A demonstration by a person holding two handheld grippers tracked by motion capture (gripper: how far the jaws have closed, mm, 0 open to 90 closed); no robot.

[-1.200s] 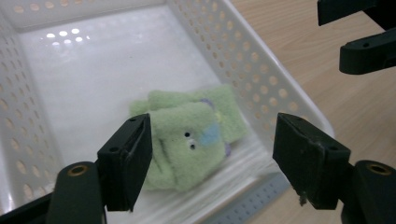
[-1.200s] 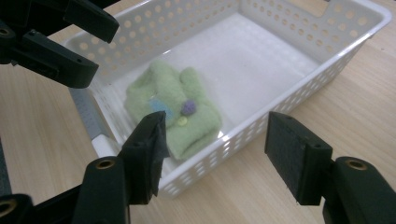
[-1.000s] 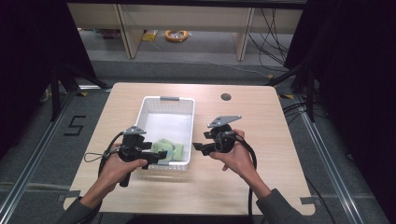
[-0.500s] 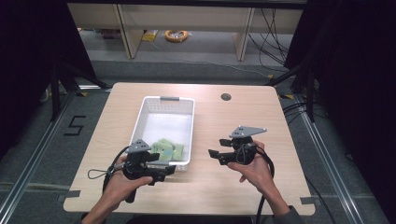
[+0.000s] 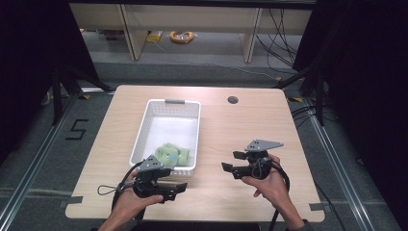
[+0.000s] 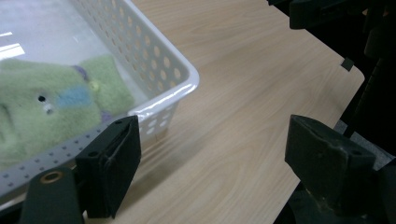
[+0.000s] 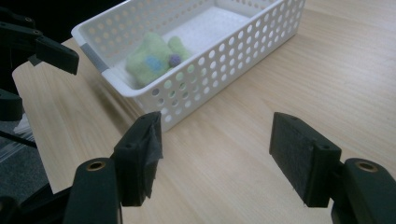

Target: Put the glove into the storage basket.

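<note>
A white perforated basket (image 5: pixel 140 134) stands on the wooden table, with a green plush toy (image 5: pixel 171 154) at its near end. My left gripper (image 5: pixel 182 187) lies just in front of the basket's near wall and points right. Its jaws have just been opening, and it is open with nothing between them. My right gripper (image 5: pixel 230 161) is to the right of the basket and points left at it, also open and empty. In the left gripper view my left gripper (image 6: pixel 212 135) frames bare table beside the basket (image 6: pixel 187 70) and the toy (image 6: pixel 51 102). In the right gripper view my right gripper (image 7: pixel 217 126) faces the basket (image 7: pixel 140 91) and the toy (image 7: pixel 152 58).
The table (image 5: pixel 240 130) has a round cable hole (image 5: pixel 233 100) near its far edge. Bare wood lies between the two grippers and right of the basket. Cables trail from both grippers over the near edge. Beyond the table stands a low shelf with a yellow coil (image 5: pixel 182 36).
Both hands have drawn back from the basket's near end toward the near table edge. The right one has also shifted to the right.
</note>
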